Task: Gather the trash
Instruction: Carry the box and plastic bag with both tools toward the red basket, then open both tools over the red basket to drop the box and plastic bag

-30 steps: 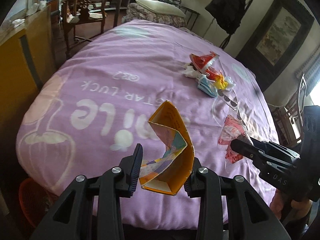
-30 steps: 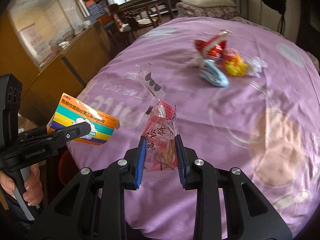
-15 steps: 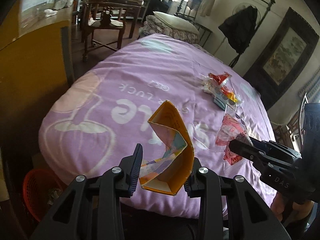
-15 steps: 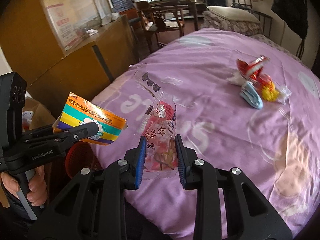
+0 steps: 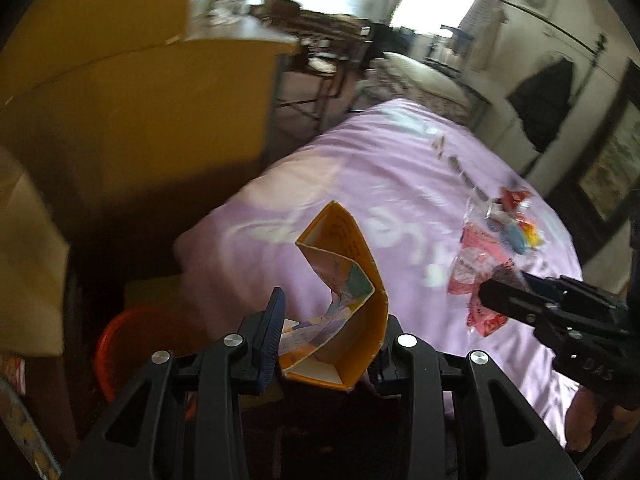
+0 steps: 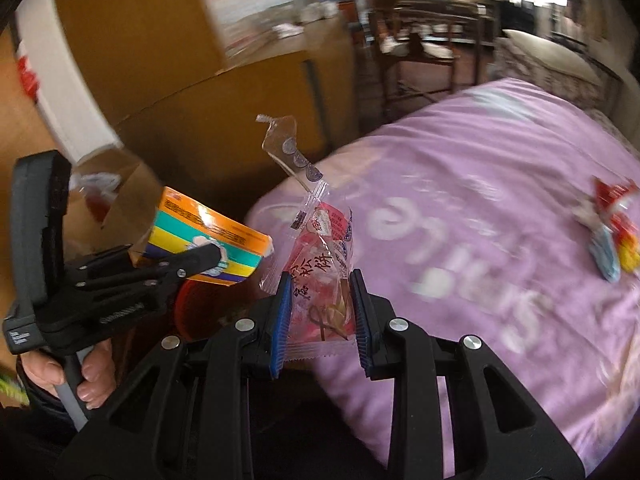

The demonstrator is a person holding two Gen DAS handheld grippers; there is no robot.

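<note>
Cardboard: in my left view, the left gripper (image 5: 326, 336) has its fingers clamped on a crumpled orange box (image 5: 344, 300), past the bed's (image 5: 360, 172) corner, near the red basket (image 5: 120, 344). In my right view, the right gripper (image 6: 320, 312) pinches a pink wrapper (image 6: 324, 272); that slick film could slip out short of the basket.

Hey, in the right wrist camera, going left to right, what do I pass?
Hand on the left gripper → orange striped box → pink snack wrapper in the right gripper → purple bedspread → leftover trash pile.
</note>
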